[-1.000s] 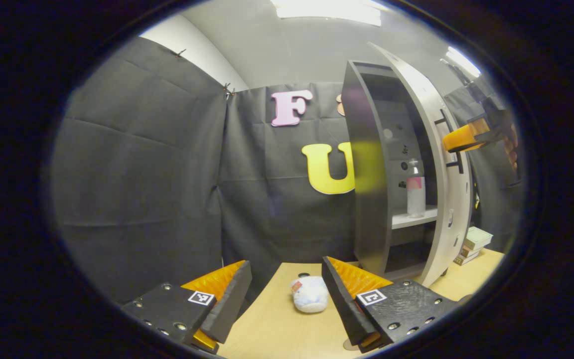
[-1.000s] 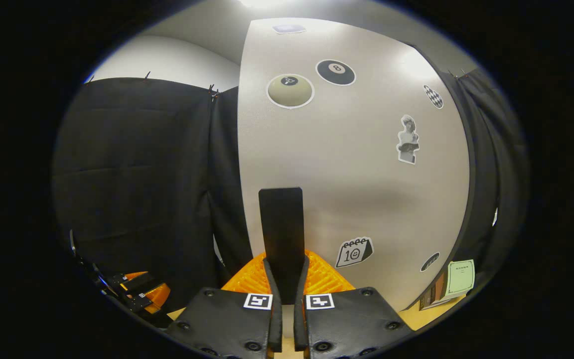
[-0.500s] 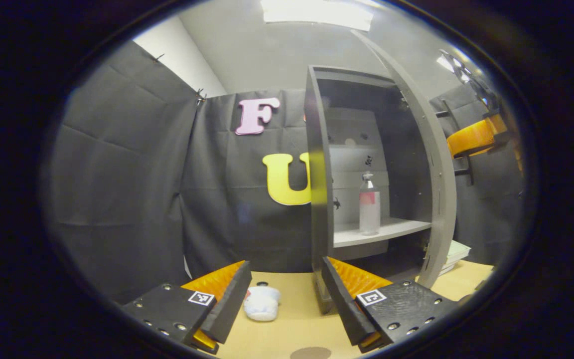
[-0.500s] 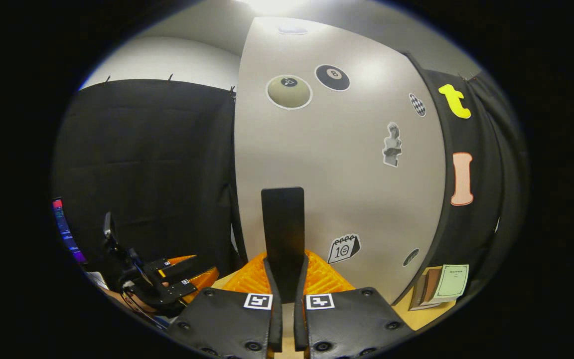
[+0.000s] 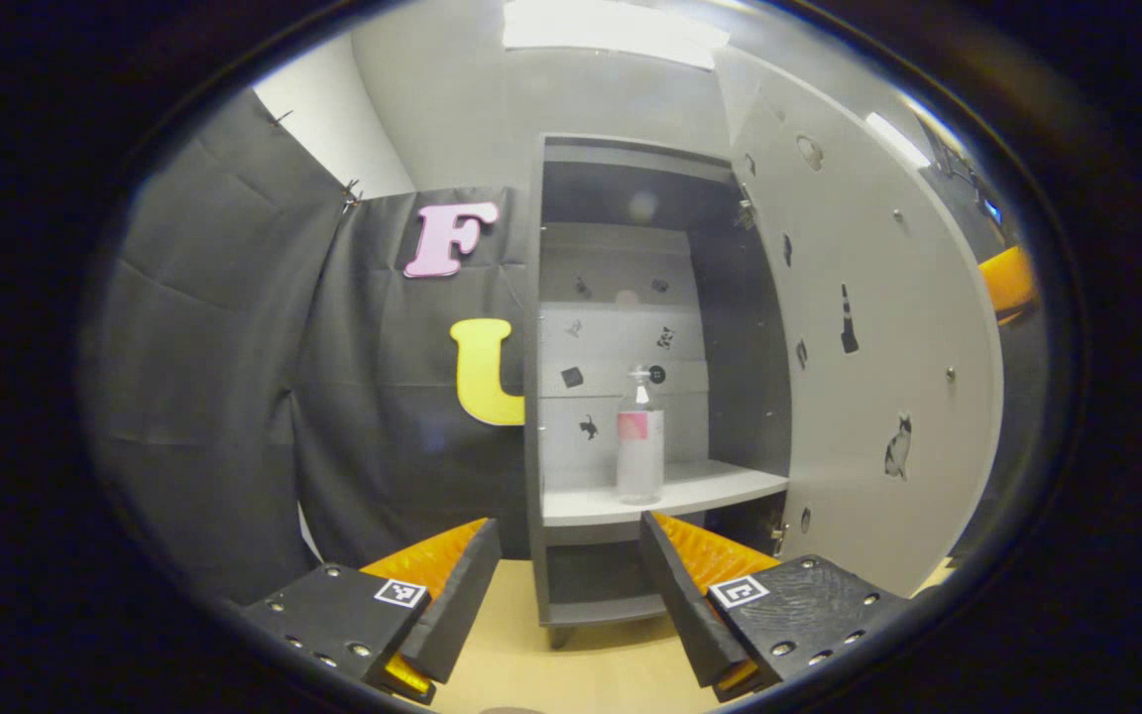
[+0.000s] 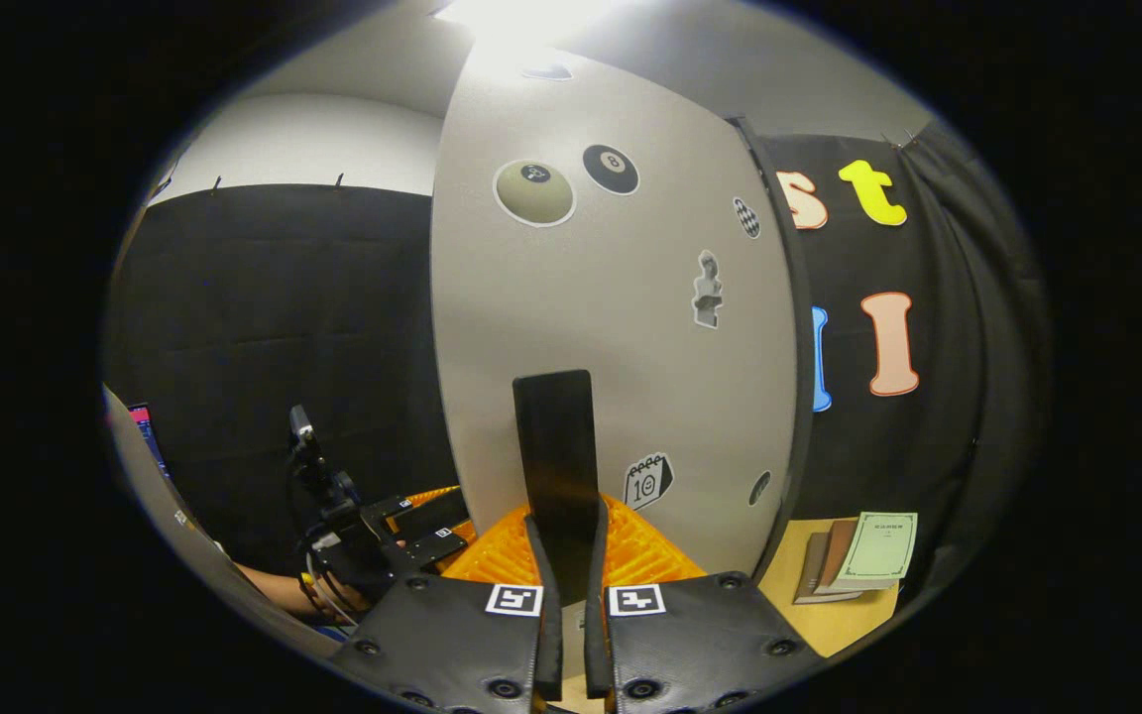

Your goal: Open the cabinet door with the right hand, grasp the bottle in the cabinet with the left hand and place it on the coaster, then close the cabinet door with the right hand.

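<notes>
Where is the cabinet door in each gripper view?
Left gripper view: the cabinet door stands open at right, inner face showing, beside the shelf with the bottle.
Right gripper view: centre, its stickered outer face behind the handle.
Shared landmark: the wooden table along the bottom of both.

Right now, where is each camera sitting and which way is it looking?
Left gripper view: rides on the left gripper, jaws open, facing into the open cabinet at the bottle on its shelf.
Right gripper view: rides on the right gripper, jaws shut on the door handle, facing the outside of the cabinet door; a forearm shows low left.
Both views share the door, and each shows the other gripper.
</notes>
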Demonstrator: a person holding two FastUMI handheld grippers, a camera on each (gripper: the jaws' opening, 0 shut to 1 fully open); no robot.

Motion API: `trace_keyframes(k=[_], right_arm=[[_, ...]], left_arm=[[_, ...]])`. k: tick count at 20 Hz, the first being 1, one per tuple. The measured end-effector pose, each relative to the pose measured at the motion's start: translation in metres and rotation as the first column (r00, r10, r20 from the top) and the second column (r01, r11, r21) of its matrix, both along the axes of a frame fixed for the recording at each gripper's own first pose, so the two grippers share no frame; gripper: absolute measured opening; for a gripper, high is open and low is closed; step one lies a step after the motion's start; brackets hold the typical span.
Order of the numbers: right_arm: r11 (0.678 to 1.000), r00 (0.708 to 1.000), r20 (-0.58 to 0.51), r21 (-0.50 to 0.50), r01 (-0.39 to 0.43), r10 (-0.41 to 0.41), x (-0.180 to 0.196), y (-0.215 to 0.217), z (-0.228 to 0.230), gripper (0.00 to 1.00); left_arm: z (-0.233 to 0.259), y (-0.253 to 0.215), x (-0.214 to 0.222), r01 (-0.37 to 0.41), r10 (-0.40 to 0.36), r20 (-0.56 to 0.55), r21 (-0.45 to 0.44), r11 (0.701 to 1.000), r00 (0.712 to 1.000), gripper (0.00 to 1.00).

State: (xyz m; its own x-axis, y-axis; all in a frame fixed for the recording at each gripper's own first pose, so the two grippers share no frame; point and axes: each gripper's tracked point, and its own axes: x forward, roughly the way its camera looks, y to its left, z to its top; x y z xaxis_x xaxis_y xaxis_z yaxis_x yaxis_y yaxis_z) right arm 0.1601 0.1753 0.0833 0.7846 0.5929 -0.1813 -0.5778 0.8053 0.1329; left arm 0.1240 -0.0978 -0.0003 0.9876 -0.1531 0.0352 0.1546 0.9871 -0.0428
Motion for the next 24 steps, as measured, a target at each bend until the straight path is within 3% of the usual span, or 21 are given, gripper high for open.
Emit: trace_keyframes(k=[8,14,19,22,23,24], right_arm=[[0.999,1.0,0.02,-0.04,0.009,-0.008,-0.003,-0.035,0.0,0.1],[0.997,0.996,0.068,-0.048,0.056,-0.052,0.001,-0.083,0.002,0.1],[0.988,0.983,0.108,-0.045,0.151,-0.145,0.013,-0.133,0.0,0.1],[0.995,0.991,0.092,0.014,0.095,-0.096,0.012,-0.126,-0.002,0.1],[0.997,0.992,0.101,0.006,0.076,-0.076,0.009,-0.125,-0.001,0.14],[0.998,0.991,0.114,-0.012,0.065,-0.063,0.002,-0.13,0.0,0.12]], left_arm=[[0.003,-0.068,-0.004,0.034,-0.034,0.007,-0.009,0.999,0.999,0.87],[0.004,-0.091,-0.01,-0.016,0.016,0.005,-0.008,1.0,1.0,0.87],[0.011,-0.111,-0.021,-0.064,0.064,0.013,0.036,0.997,0.998,0.86],[0.014,-0.12,-0.022,-0.078,0.078,0.005,0.054,0.996,0.997,0.88],[0.017,-0.123,-0.024,-0.082,0.082,0.005,0.064,0.995,0.997,0.88],[0.021,-0.123,-0.024,-0.084,0.083,0.01,0.074,0.994,0.996,0.88]])
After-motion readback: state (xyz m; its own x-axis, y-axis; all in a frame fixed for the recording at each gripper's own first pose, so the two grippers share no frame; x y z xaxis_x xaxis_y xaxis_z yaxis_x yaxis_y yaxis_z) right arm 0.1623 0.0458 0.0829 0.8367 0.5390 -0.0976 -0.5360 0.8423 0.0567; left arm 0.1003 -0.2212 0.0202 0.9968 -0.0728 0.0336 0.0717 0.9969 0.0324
